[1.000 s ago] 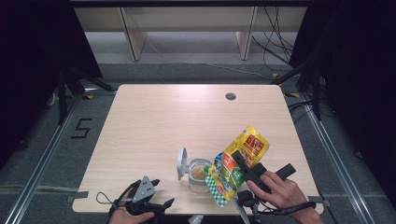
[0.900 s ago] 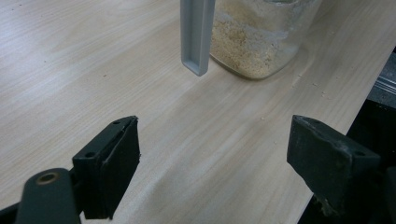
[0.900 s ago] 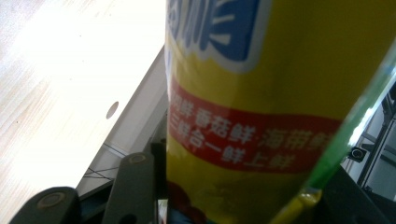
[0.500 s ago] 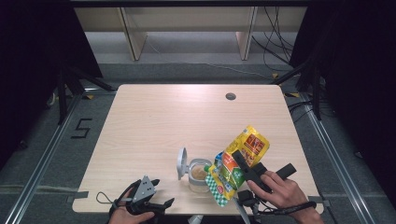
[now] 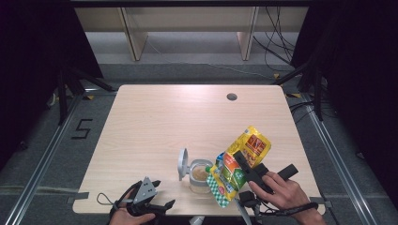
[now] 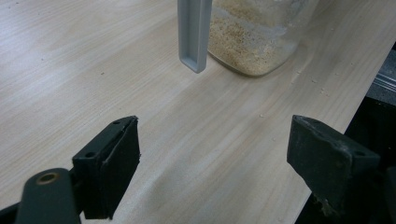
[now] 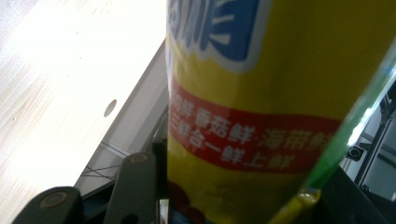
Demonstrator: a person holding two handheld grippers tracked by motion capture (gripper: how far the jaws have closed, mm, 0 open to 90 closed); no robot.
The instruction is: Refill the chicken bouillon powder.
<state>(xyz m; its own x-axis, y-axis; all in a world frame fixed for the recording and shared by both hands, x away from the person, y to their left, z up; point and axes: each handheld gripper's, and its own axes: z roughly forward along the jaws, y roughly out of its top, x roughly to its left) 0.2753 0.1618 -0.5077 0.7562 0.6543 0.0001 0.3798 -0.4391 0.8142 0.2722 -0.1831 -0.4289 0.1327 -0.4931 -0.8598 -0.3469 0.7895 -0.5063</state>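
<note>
Both tongs unmoved: right tongs [image 5: 245,169] stay clamped on the bag [image 5: 238,164], left tongs [image 6: 212,154] apart.

A pale wooden table [image 5: 155,122] stands on grey carpet [image 5: 42,154], black curtains [image 5: 33,47] on both sides.

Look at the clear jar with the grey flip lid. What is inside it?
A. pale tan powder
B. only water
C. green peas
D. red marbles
A: the clear jar with the grey flip lid stands open on the wooden table, and the left tool's view shows pale tan powder heaped behind its glass wall, beside the hanging grey lid.
</note>
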